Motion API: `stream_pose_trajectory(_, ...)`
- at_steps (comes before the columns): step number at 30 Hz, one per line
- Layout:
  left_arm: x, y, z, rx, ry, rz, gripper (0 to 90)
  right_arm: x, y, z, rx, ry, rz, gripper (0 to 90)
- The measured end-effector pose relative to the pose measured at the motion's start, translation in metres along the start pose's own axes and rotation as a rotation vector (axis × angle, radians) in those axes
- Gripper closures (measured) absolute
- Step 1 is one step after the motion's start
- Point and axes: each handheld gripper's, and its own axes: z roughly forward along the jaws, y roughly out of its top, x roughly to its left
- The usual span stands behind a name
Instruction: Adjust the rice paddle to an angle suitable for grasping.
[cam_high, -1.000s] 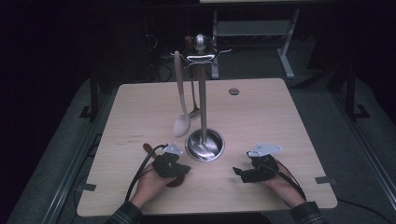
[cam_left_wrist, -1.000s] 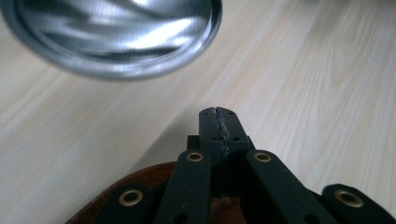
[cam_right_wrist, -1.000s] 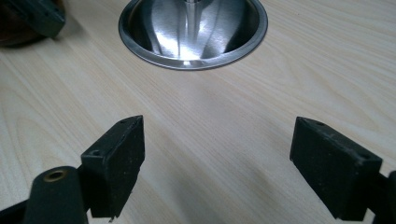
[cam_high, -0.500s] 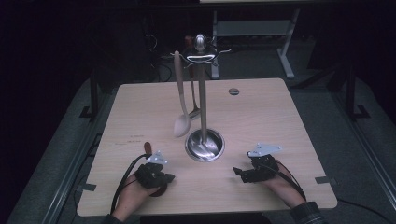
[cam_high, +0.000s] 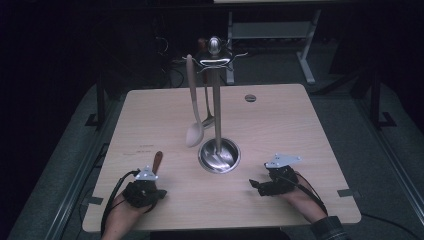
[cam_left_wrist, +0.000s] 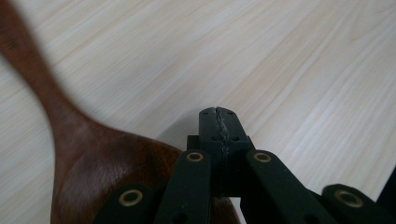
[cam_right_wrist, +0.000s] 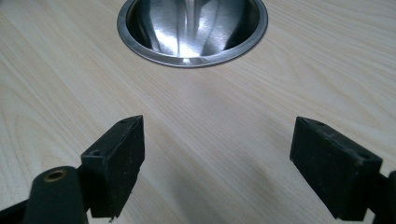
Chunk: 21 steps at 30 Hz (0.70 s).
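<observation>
Left gripper (cam_left_wrist: 219, 122) jaws pressed together, empty, beside wooden spoon (cam_left_wrist: 88, 163) on table (cam_high: 300, 125); right gripper (cam_right_wrist: 217, 163) jaws spread wide before stand base (cam_right_wrist: 191, 28)

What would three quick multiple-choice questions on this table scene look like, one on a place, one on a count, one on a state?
1. Where does the brown wooden spoon lie?
A. by the left gripper
B. inside the steel dish
C. at the table's far edge

2. How many utensils hang on the metal stand?
A. none
B. two
C. five

3. How do the right gripper's jaws stand?
A. pressed together
B. wide apart with nothing between
C. closed on a spoon

Answers:
1 A, the left gripper view has the spoon lying on the table right beside the jaws.
2 B, a pale spoon and a thin metal utensil hang there.
3 B, bare wood shows between them.
</observation>
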Motion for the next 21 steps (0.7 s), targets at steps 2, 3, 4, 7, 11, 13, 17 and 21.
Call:
stream_pose_trajectory(2,0.005,-0.004,-0.006,-0.024,-0.005,-0.022,90.0,0.000,0.000,0.000,0.003,0.002,-0.004,17.4)
stream_pose_trajectory(3,0.006,-0.003,-0.007,-0.036,-0.013,-0.030,90.0,0.000,0.000,0.001,0.004,0.002,-0.004,17.4)
stream_pose_trajectory(4,0.006,-0.003,-0.007,-0.036,-0.013,-0.030,90.0,0.000,0.000,0.001,0.004,0.002,-0.004,17.4)
stream_pose_trajectory(7,0.010,0.001,-0.010,-0.063,-0.012,-0.042,90.0,0.001,0.000,0.001,0.008,0.002,-0.004,17.4)
stream_pose_trajectory(11,0.031,0.014,-0.011,-0.107,0.028,-0.072,90.0,0.002,0.000,0.003,0.011,0.004,-0.008,17.4)
stream_pose_trajectory(13,0.044,0.020,-0.011,-0.115,0.055,-0.086,90.0,0.002,0.000,0.003,0.014,0.004,-0.010,17.4)
stream_pose_trajectory(17,0.064,0.029,-0.008,-0.140,0.070,-0.138,90.0,0.002,0.000,0.005,0.019,0.003,-0.011,17.4)
stream_pose_trajectory(21,0.082,0.039,-0.002,-0.146,0.110,-0.177,90.0,0.001,-0.001,0.006,0.025,0.001,-0.018,17.4)
